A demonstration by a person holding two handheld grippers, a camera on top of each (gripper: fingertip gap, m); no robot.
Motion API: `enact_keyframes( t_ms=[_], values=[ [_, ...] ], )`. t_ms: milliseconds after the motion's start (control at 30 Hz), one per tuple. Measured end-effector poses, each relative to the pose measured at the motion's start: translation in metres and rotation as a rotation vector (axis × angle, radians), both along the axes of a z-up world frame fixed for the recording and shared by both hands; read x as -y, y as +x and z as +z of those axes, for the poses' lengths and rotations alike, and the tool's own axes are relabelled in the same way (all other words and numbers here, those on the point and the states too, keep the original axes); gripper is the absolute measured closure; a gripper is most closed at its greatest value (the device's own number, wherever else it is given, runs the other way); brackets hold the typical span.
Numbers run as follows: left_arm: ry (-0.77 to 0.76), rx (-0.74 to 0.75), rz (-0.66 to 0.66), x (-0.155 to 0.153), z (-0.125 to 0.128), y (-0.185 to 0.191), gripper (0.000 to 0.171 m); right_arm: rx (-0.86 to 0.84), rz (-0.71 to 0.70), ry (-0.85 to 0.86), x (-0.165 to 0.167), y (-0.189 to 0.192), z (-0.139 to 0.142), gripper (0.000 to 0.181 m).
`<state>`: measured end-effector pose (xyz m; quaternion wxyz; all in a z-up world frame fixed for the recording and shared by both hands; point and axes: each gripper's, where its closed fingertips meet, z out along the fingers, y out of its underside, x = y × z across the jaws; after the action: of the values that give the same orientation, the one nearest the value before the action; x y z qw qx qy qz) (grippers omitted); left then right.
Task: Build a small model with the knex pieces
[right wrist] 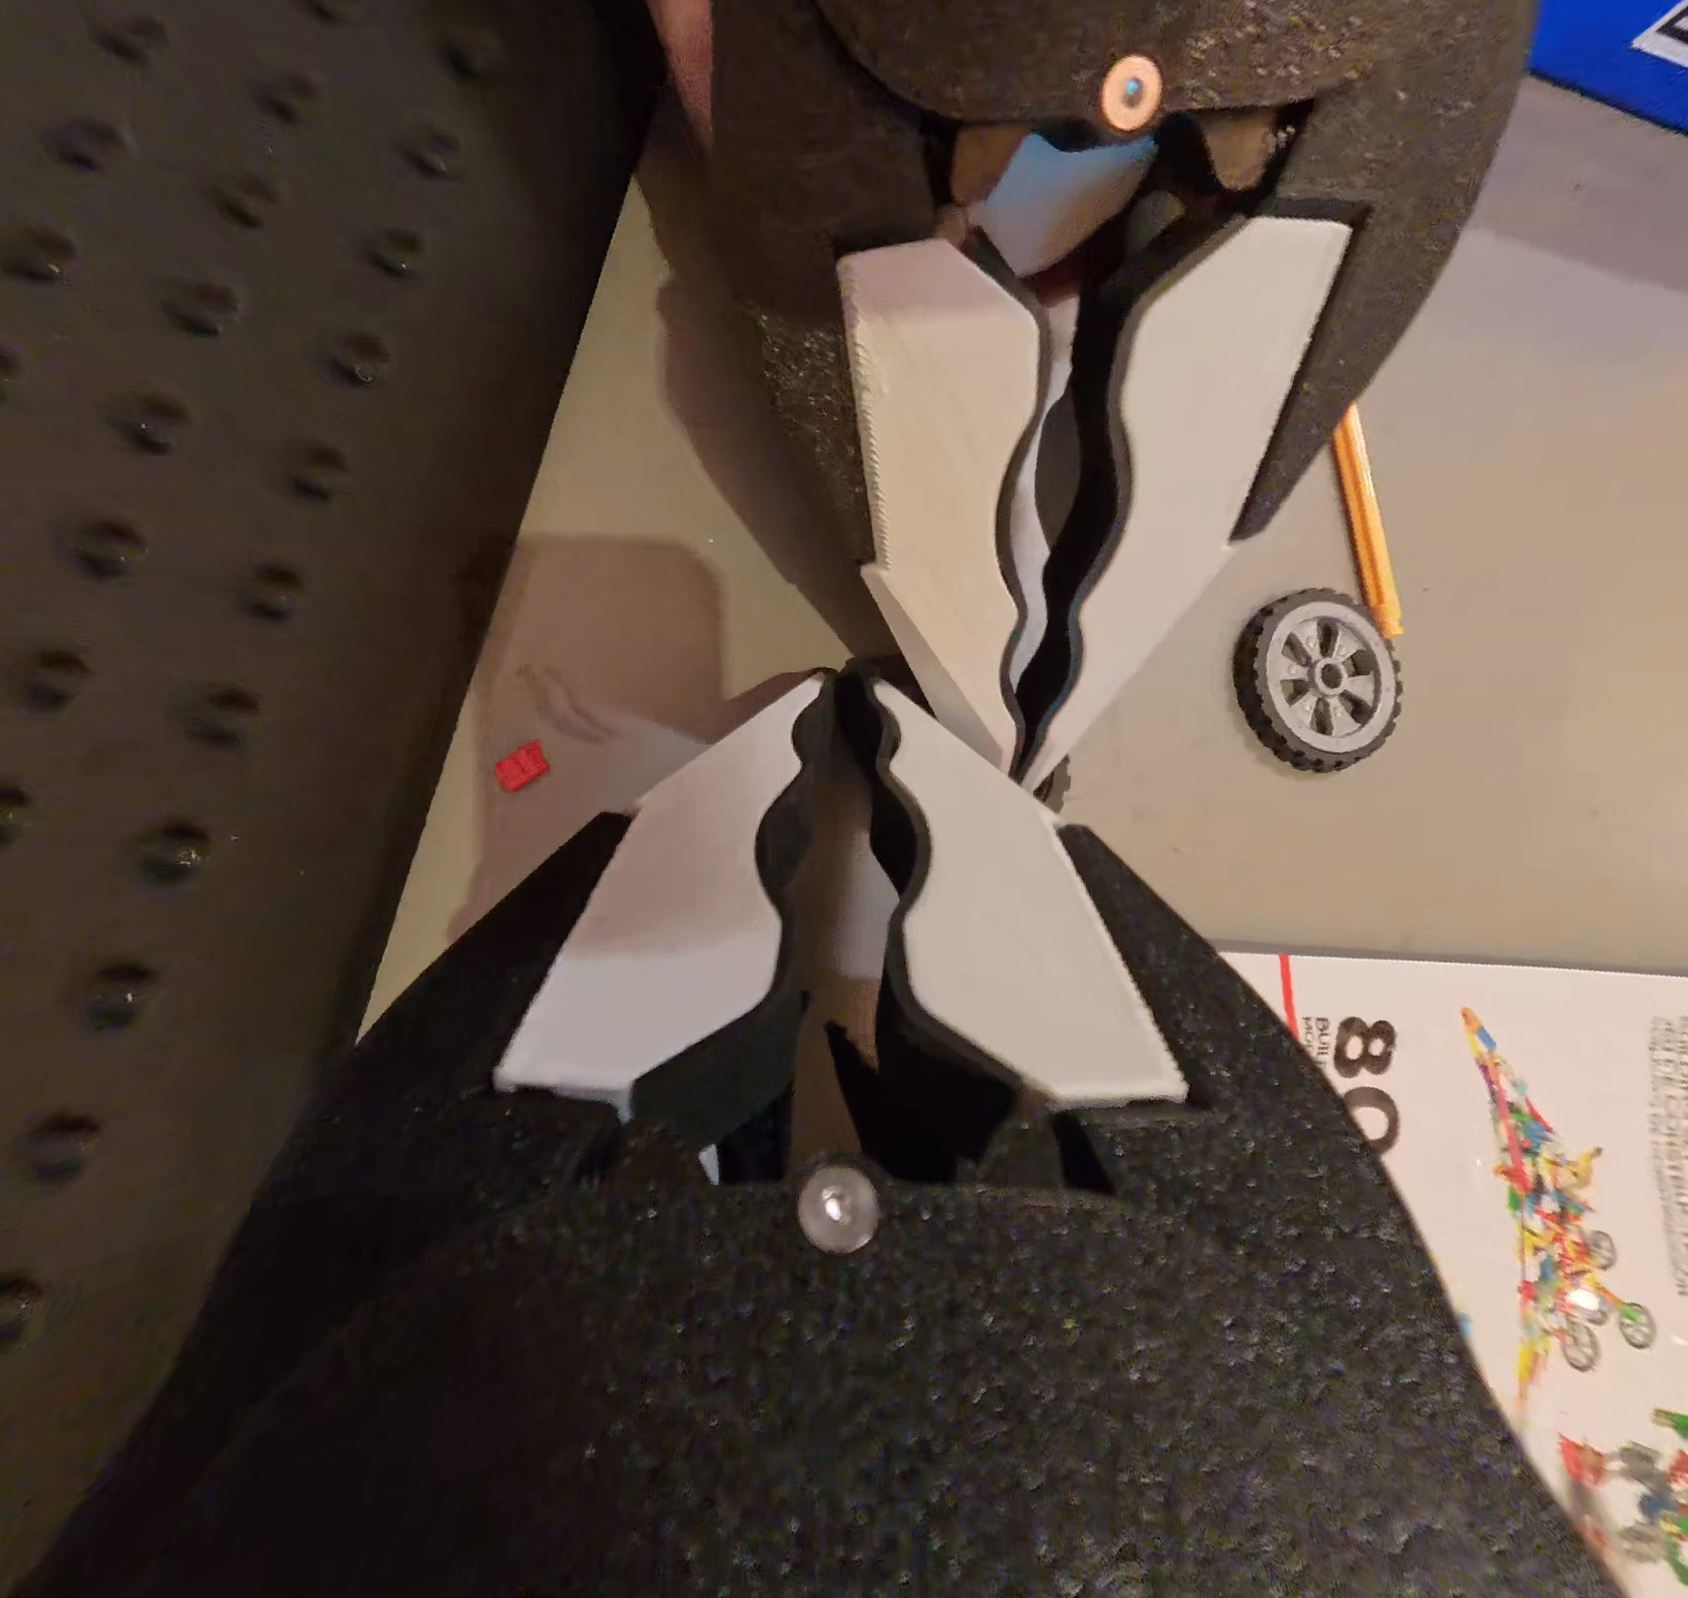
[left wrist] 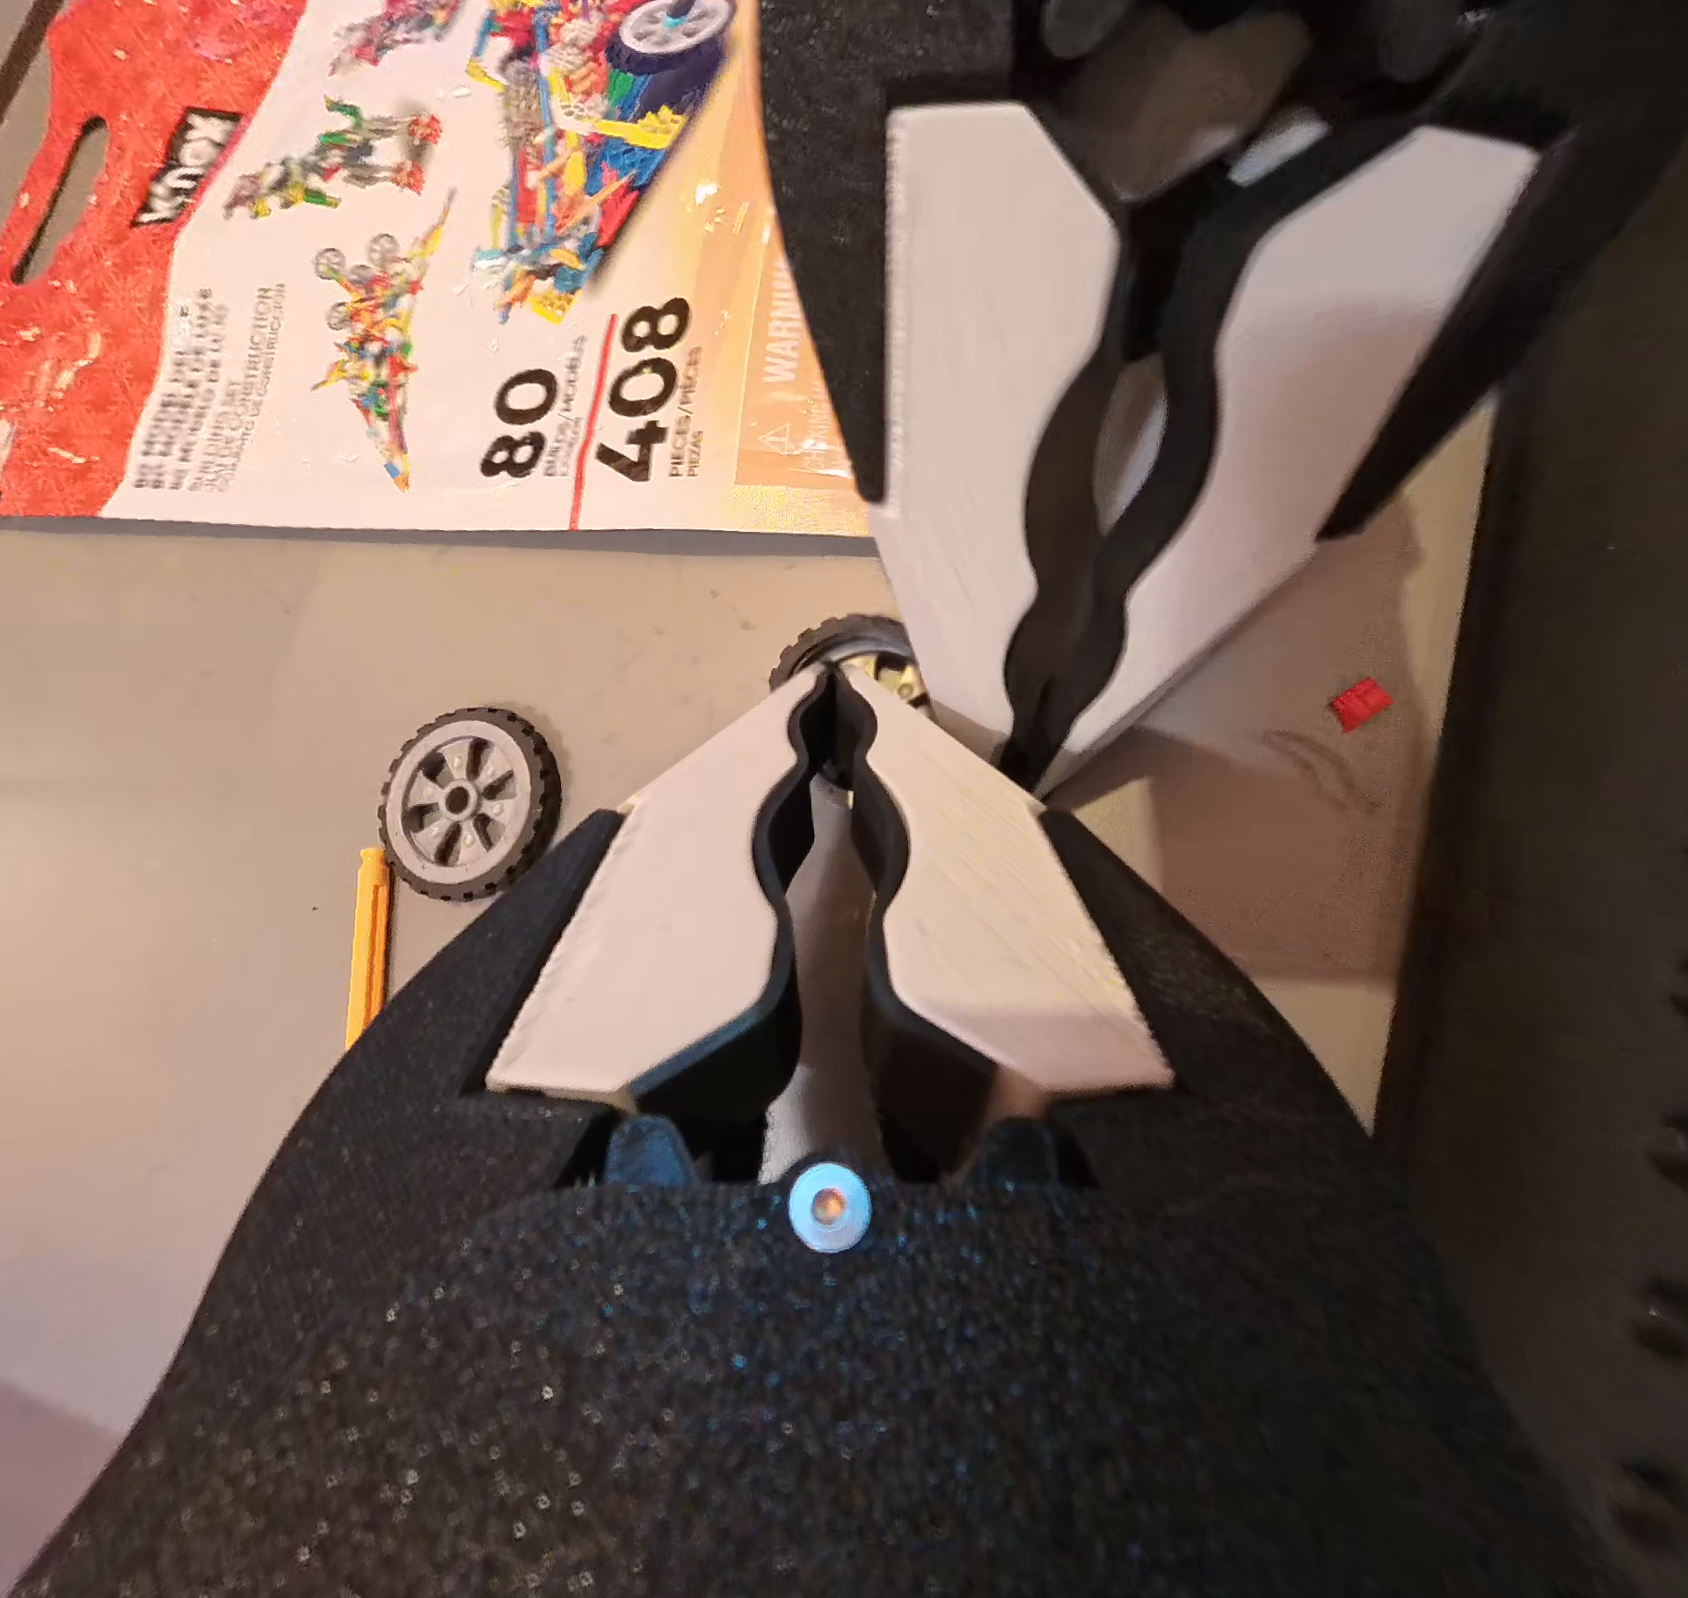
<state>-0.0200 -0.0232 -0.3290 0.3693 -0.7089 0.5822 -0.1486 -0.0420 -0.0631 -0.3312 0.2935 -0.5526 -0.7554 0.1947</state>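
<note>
My left gripper (left wrist: 833, 687) is shut, and its tips pinch a small black-tyred wheel (left wrist: 808, 652) that is mostly hidden behind them. A sliver of that wheel shows in the right wrist view (right wrist: 1055, 782), below the left gripper (right wrist: 1025, 764). My right gripper (right wrist: 849, 682) is shut, with its tips close beside the left gripper's fingers. I cannot tell whether it holds anything. In the left wrist view the right gripper (left wrist: 1032, 755) comes in from the upper right. Both hover just above a pale table (left wrist: 228, 641).
A loose grey-spoked wheel (left wrist: 466, 805) (right wrist: 1318, 677) lies flat beside a yellow-orange rod (left wrist: 370, 942) (right wrist: 1361, 522). A small red piece (left wrist: 1359, 703) (right wrist: 521, 766) lies near a black dimpled surface (right wrist: 183, 550). A printed construction-toy box (left wrist: 365, 230) (right wrist: 1461, 1189) lies on the table. Both grippers' tips are close together, under 4 cm apart. The small red piece (left wrist: 1359, 703) sits 6 cm or so from the ends of my right fingers. It turns up in the right wrist view (right wrist: 520, 761) as well.
</note>
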Motion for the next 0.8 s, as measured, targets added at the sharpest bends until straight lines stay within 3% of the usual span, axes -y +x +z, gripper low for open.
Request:
enact_keyframes(
  t_ms=[133,800],
  values=[
    [0.001,-0.002,0.001,-0.002,0.0,0.001,0.171,0.045,0.005,0.084,-0.001,0.0,-0.001,0.178],
    [0.004,-0.015,-0.011,-0.004,0.0,0.0,0.171,-0.013,-0.079,0.034,-0.022,0.031,0.005,0.169]
  ],
)
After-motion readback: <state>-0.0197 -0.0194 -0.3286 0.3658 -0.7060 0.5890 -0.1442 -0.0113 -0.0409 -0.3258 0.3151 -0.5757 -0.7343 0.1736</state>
